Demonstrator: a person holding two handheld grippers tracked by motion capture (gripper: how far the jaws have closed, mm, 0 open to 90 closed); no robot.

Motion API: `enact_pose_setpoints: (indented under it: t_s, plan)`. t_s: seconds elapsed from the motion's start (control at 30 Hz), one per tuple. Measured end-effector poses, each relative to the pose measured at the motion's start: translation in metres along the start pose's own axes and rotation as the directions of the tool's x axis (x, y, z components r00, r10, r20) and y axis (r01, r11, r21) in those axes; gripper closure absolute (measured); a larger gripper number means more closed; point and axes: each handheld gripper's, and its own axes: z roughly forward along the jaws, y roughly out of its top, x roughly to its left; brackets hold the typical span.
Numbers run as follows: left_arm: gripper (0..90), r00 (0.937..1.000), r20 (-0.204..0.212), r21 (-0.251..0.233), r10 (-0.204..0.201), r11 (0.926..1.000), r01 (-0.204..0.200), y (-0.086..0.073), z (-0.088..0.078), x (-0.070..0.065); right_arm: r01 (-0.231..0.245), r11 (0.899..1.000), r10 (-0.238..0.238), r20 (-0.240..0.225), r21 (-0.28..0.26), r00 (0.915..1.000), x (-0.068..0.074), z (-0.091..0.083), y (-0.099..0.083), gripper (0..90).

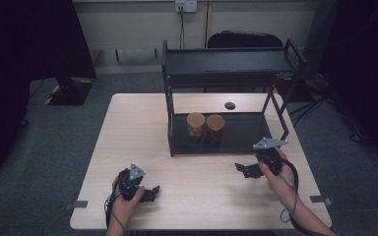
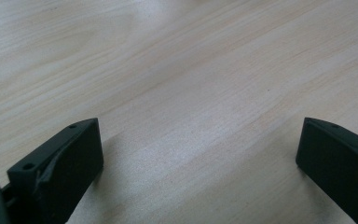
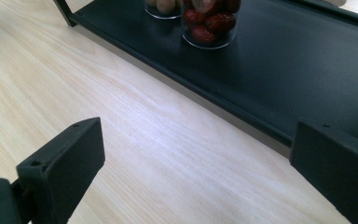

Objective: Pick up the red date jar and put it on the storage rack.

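Note:
A black two-tier rack (image 1: 226, 142) stands on the far right half of the light wooden table (image 1: 187, 167). On its lower shelf (image 3: 279, 70) two clear jars with cork-coloured lids stand side by side: one with pale nuts (image 1: 195, 126) (image 3: 162, 6) and one with red fruits (image 1: 215, 129) (image 3: 209, 21). My left gripper (image 1: 149, 192) (image 2: 199, 140) rests low over bare wood near the front left, open and holding nothing. My right gripper (image 1: 245, 169) (image 3: 196, 140) hovers just in front of the rack's front right corner, open, with nothing between its fingers.
A small dark round object (image 1: 230, 105) lies on the table behind the rack. The rack's top shelf (image 1: 226, 61) overhangs the jars. A dark chair (image 1: 244, 39) stands beyond the table. Bare wood lies between the two grippers.

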Motion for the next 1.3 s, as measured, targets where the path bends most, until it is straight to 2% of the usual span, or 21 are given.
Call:
enact_pose_setpoints:
  t_s: [1.3]
  plan:
    - [0.2,1.0000,0.000,0.000,0.000,1.0000,0.000,0.000,0.000,0.000,-0.047,0.999,0.048,0.048,-0.022,0.9977,-0.030,-0.037,-0.035,2.5]
